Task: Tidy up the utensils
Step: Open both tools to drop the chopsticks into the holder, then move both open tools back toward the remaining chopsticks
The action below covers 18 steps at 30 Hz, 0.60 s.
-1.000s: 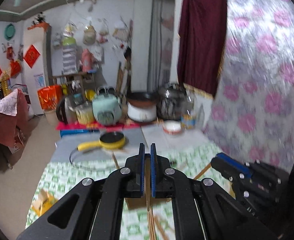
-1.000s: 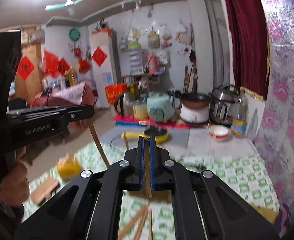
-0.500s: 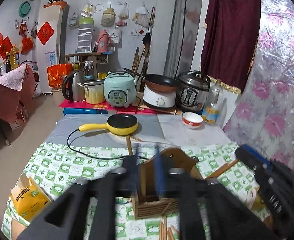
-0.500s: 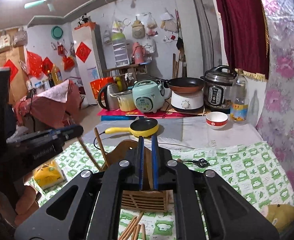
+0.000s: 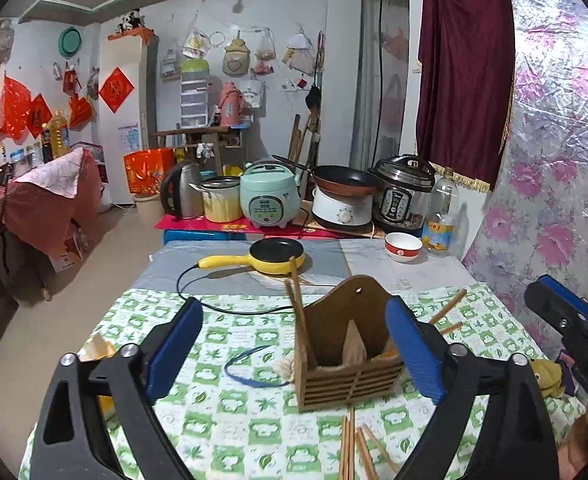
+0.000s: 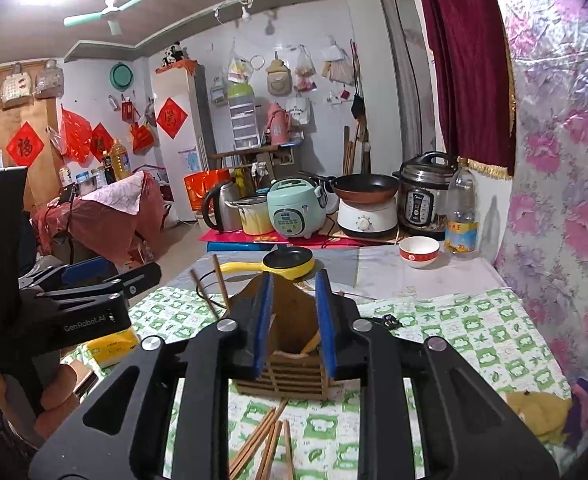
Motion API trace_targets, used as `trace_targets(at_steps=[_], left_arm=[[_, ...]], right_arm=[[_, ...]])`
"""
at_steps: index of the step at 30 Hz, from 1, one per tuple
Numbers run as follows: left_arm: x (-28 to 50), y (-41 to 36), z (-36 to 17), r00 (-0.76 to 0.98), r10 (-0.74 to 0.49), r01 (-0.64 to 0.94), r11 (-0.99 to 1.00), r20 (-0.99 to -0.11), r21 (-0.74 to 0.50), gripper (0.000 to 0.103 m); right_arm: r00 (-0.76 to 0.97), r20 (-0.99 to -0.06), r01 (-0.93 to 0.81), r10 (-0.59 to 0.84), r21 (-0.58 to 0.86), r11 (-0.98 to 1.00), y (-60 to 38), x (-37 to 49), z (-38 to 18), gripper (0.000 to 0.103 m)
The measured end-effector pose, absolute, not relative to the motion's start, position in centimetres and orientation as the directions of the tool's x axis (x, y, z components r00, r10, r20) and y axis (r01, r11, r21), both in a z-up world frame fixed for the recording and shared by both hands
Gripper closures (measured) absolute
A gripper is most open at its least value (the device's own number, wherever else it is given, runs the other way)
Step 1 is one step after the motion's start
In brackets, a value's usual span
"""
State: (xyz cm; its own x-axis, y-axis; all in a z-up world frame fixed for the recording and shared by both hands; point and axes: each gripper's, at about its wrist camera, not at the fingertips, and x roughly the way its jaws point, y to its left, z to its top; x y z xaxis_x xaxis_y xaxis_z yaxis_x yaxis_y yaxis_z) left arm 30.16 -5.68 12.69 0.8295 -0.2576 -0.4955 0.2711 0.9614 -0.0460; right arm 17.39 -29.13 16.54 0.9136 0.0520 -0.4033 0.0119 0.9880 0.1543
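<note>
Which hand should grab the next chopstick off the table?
Probably the right. The right tongs are open, and loose chopsticks lie just below them in front of the holder. The left tongs, also open, sit further left.

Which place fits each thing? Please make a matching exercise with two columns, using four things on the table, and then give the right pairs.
Things:
1. wooden holder
2. loose chopsticks
3. yellow pan
4. red and white bowl

Places:
A. beside the clear bottle, at the far right of the table
B. lying flat on the green checked cloth, in front of the holder
C. on the grey mat, behind the holder
D. standing on the cloth, with two chopsticks upright in its left part

Pairs: 1-D, 2-B, 3-C, 4-A
</note>
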Motion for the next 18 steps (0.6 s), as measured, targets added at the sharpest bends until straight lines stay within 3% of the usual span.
trace_targets(at_steps=[9, 14, 18], left_arm=[[24.1, -2.7, 10.5, 0.824, -0.219, 0.246, 0.969, -0.523, -0.02, 0.006], [21.5, -0.5, 6.0, 0.777, -0.192, 0.24, 0.971, -0.6, 0.0, 0.006], [20.9, 1.1, 1.6, 0.706, -0.195, 0.249, 0.968, -0.681, -0.02, 0.006]], right_arm=[[0.908, -0.417, 0.015, 0.047, 0.145, 0.989, -28.8, 10.6, 15.7, 0.065], [0.896, -0.442, 0.031, 0.039, 0.15, 0.988, -29.1, 7.5, 13.2, 0.05], [0.87, -0.493, 0.05, 0.014, 0.118, 0.992, -29.2, 7.1, 10.2, 0.046]])
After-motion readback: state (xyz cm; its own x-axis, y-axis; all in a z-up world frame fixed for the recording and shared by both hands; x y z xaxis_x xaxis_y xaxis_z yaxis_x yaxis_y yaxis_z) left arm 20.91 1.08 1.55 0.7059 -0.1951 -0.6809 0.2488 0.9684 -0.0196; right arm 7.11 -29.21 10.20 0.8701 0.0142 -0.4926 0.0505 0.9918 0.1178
